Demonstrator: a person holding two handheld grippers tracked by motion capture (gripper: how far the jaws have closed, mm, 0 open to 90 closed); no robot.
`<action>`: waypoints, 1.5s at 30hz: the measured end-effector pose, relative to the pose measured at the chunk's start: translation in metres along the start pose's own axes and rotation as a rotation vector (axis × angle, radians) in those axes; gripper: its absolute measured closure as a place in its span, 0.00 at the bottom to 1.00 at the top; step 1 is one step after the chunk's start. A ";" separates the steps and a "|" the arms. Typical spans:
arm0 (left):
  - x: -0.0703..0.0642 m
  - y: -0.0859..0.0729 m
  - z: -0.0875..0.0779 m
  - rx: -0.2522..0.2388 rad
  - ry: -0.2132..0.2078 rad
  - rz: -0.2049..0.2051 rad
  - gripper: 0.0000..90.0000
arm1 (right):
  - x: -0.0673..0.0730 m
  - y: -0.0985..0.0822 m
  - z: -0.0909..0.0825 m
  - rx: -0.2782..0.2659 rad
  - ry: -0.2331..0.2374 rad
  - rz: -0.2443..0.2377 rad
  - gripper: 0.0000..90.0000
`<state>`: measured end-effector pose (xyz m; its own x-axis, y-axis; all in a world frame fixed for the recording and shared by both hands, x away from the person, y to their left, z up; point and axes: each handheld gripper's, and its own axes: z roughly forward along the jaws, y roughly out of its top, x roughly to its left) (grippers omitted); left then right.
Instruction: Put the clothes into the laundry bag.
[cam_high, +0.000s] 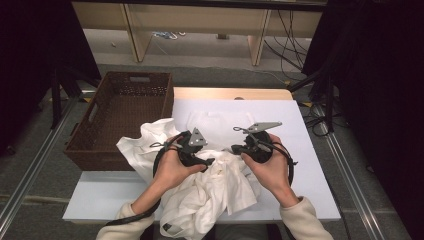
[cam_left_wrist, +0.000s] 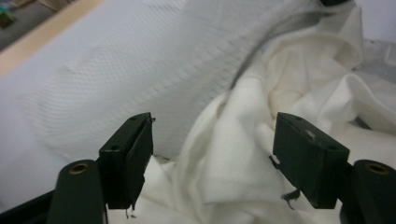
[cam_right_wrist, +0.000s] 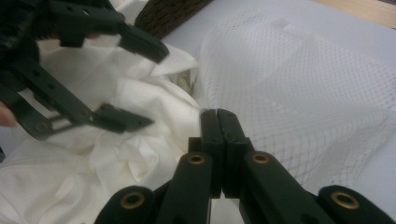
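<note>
The left hand-held gripper (cam_high: 212, 161) sits over the middle of a crumpled white garment (cam_high: 210, 192) that lies heaped on the white tabletop (cam_high: 305, 150). In the left gripper view its jaws stand wide apart, with a raised fold of the garment (cam_left_wrist: 233, 154) between them; neither pad presses on the cloth, so nothing is gripped. The right hand-held gripper (cam_high: 235, 149) is just beside the left one, the two tips close together above the same heap. In the right gripper view its jaws (cam_right_wrist: 218, 122) are pressed fully together, tip at the edge where the garment (cam_right_wrist: 140, 140) meets a white mesh bag (cam_right_wrist: 299, 88); whether a thin piece of cloth is caught between them cannot be told. The mesh bag (cam_high: 220, 120) lies flat on the tabletop directly beyond both grippers, partly under the garment's far edge, and it also shows ahead of the left jaws (cam_left_wrist: 154, 65). The garment spreads from beneath the grippers toward the person, one part hanging over the near tabletop edge between the forearms, another part reaching outward past the left gripper. A brown wicker basket (cam_high: 125, 100) stands beyond and to the outer side of the left gripper, against the tabletop's edge, with the garment's outer fold touching its near corner.
</note>
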<state>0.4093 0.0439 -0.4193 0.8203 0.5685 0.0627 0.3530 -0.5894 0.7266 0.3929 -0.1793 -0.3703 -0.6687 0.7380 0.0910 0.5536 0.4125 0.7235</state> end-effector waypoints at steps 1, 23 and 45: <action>0.000 -0.001 0.006 0.039 -0.010 -0.016 0.32 | 0.000 0.000 0.001 -0.004 0.000 -0.013 1.00; -0.047 0.021 -0.014 -0.021 -0.088 -0.095 0.85 | 0.003 -0.002 0.002 0.006 -0.015 0.034 1.00; -0.043 0.018 -0.006 -0.102 -0.101 -0.022 0.41 | -0.003 -0.002 -0.002 0.006 0.020 0.044 1.00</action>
<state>0.3777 0.0123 -0.4051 0.8556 0.5172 -0.0192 0.3280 -0.5132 0.7932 0.3932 -0.1833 -0.3705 -0.6533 0.7447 0.1364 0.5854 0.3828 0.7147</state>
